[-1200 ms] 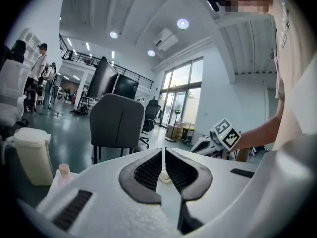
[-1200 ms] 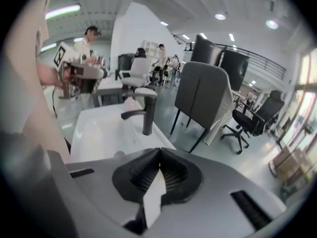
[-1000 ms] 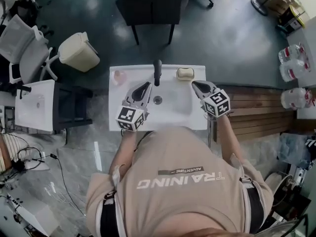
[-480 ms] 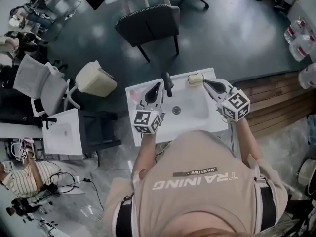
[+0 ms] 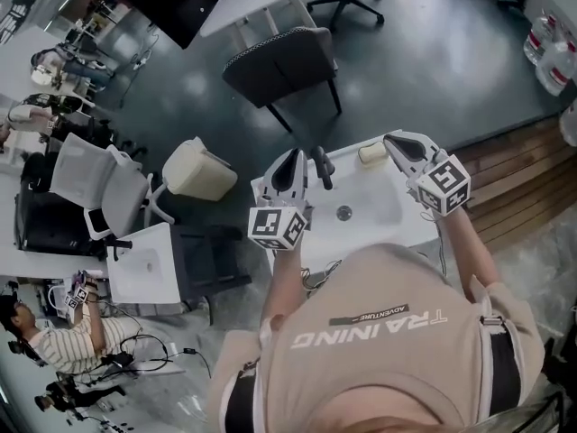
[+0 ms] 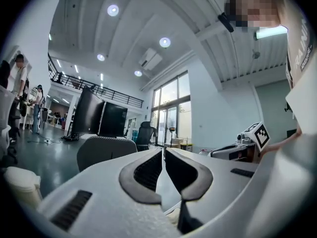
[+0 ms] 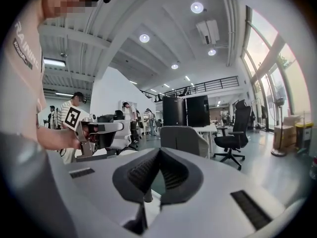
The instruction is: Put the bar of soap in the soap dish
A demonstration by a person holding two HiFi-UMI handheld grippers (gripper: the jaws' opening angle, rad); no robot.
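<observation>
The pale yellow bar of soap [image 5: 370, 152] lies on the back right corner of the white sink [image 5: 386, 225]. My right gripper [image 5: 392, 140] hangs above the sink, just right of the soap and well over it, pointing level across the room. Its jaws [image 7: 159, 151] are shut with nothing in them. My left gripper [image 5: 297, 156] is raised over the sink's back left corner, beside the black faucet [image 5: 321, 164], jaws [image 6: 163, 152] shut and empty. It covers the corner where the soap dish stood, so I cannot see the dish.
A cream waste bin [image 5: 198, 171] stands left of the sink, and a dark chair [image 5: 284, 69] behind it. A white side table [image 5: 144, 264] is at the left. Wooden decking [image 5: 518, 174] lies to the right. Desks, monitors and people fill the room beyond.
Both grippers have risen from just over the basin and now point level. The head view has swung, so the sink sits further right in the picture.
</observation>
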